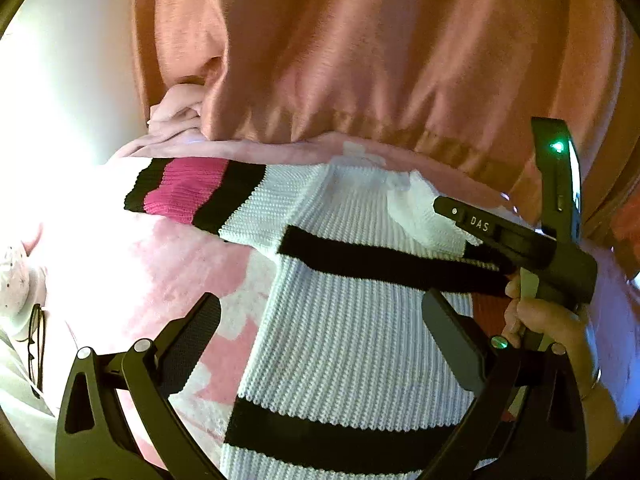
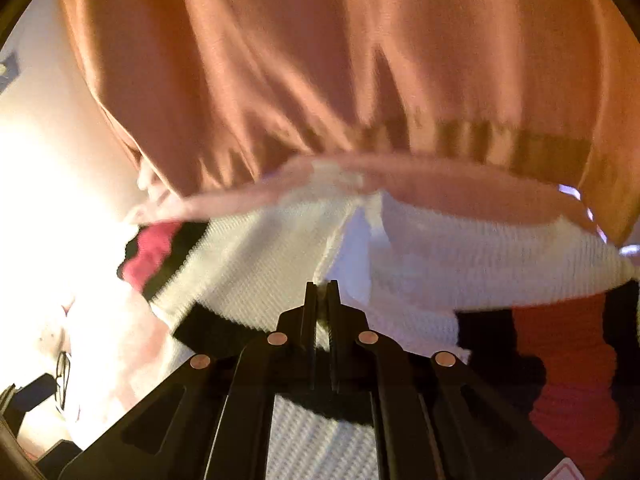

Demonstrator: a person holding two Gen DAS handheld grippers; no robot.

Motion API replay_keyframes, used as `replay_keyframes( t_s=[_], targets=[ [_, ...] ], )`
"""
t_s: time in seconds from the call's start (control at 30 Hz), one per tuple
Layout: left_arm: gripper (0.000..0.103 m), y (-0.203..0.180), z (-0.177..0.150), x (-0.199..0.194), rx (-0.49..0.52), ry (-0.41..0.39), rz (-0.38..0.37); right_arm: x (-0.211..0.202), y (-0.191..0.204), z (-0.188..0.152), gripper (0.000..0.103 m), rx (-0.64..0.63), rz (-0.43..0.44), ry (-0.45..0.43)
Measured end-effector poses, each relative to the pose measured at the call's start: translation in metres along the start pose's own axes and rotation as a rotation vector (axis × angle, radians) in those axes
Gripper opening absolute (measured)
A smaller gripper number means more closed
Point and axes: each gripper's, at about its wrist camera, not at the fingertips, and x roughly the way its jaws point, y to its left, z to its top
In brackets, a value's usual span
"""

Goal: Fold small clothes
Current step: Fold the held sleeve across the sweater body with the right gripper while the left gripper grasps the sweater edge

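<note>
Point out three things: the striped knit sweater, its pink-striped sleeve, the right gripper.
striped knit sweater [image 1: 352, 344], left wrist view, on the white ribbed body.
pink-striped sleeve [image 1: 188, 190], left wrist view, on the pink band of the cuff.
right gripper [image 2: 321, 292], right wrist view, between its closed fingertips, pinching white knit.

Sweater [image 1: 352, 344] on blanket [image 1: 132, 264], glasses [image 1: 36, 344] at left

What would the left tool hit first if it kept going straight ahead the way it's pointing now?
Most likely the white knit sweater: the open left tool points right at its ribbed body, below the black stripe. Depth is hard to judge through the fisheye.
</note>
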Motion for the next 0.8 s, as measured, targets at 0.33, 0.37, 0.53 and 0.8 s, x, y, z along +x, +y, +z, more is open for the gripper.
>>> replay_keyframes(
  t_s=[0.33,0.37,0.53,0.8],
  targets=[
    [0.098,-0.022,0.021,0.022,-0.028,0.075,-0.112,-0.085,-0.036,-0.021,0.053,-0.046,-0.139,0.042],
    [0.098,-0.027,0.023,0.028,-0.026,0.085,-0.117,-0.100,-0.045,-0.023,0.055,-0.051,-0.188,0.032],
    [0.098,-0.048,0.021,0.100,-0.105,0.298,-0.150,-0.156,-0.110,-0.058,0.065,-0.067,-0.483,0.032],
    [0.081,-0.082,0.014,0.148,-0.084,0.316,-0.121,-0.144,-0.201,-0.106,0.065,0.132,-0.463,0.139]
  ],
)
